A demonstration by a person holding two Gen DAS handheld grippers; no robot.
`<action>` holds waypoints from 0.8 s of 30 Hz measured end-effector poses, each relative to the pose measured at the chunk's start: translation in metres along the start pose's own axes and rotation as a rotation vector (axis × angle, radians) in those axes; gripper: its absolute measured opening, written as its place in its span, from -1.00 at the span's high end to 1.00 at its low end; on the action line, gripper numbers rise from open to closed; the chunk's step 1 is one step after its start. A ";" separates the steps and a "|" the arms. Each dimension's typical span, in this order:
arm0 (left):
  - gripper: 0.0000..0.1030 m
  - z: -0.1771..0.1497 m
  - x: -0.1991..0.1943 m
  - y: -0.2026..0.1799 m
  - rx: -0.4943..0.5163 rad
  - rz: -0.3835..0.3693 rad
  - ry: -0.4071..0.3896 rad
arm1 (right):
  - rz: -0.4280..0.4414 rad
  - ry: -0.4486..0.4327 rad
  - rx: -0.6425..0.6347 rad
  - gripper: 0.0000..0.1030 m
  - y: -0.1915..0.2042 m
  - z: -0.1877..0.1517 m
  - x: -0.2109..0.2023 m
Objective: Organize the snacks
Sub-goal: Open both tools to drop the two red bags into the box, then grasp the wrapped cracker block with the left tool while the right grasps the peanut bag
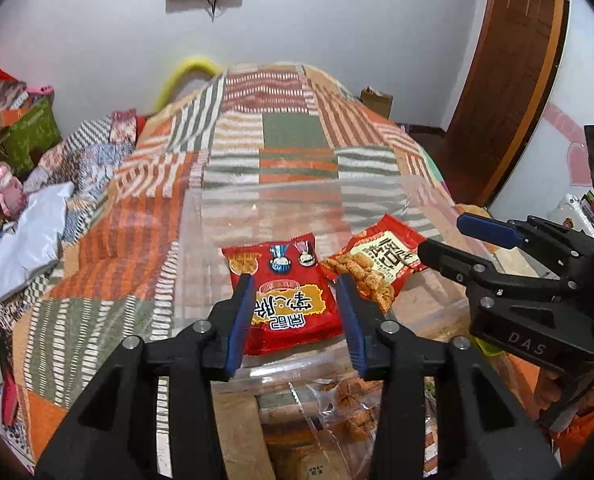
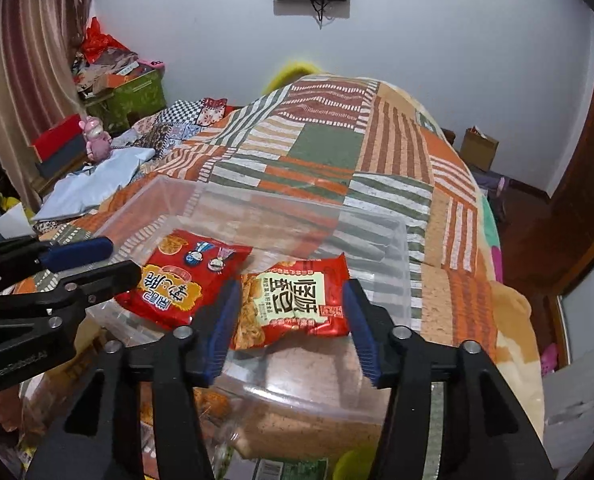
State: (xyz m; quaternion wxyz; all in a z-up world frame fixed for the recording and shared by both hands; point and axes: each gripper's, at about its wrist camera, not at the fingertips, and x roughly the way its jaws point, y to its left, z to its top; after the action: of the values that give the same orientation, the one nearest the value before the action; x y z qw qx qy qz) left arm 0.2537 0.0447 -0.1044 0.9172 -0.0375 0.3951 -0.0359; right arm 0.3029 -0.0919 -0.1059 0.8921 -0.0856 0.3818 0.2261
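Note:
A clear plastic bin (image 1: 297,196) (image 2: 377,236) stands on the patchwork bed. Two red snack packets lie inside it: one with cartoon faces (image 1: 285,292) (image 2: 181,280) on the left, one with a pale label (image 1: 377,260) (image 2: 297,300) on the right. My left gripper (image 1: 297,316) is open above the cartoon packet, its blue pads either side, not touching. My right gripper (image 2: 293,328) is open above the pale-label packet. Each gripper also shows in the other's view: the right gripper (image 1: 449,244) and the left gripper (image 2: 109,260).
More snack packets (image 1: 345,404) (image 2: 217,404) lie below the bin's near wall. A patchwork quilt (image 1: 289,132) covers the bed. Clothes and a grey bag (image 1: 25,240) lie left. Boxes (image 2: 133,92) stack by the curtain. A wooden door (image 1: 509,80) is at right.

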 end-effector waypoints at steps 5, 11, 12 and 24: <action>0.15 -0.002 -0.018 0.000 -0.007 -0.007 -0.023 | 0.022 -0.012 0.019 -0.04 -0.002 -0.002 -0.013; 0.02 -0.010 -0.040 -0.001 -0.002 0.008 -0.043 | 0.035 -0.038 0.040 -0.15 -0.005 -0.009 -0.036; -0.03 -0.013 -0.045 0.000 -0.003 0.010 -0.045 | 0.035 -0.043 0.043 -0.18 -0.005 -0.011 -0.040; -0.20 -0.057 -0.079 0.005 -0.009 0.038 -0.033 | 0.051 -0.023 0.101 -0.27 -0.015 -0.057 -0.072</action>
State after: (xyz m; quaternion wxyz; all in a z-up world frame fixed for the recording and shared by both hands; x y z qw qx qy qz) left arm 0.1579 0.0547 -0.0866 0.9239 -0.0347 0.3806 -0.0161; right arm 0.2298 -0.1476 -0.0935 0.8935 -0.0283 0.3846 0.2301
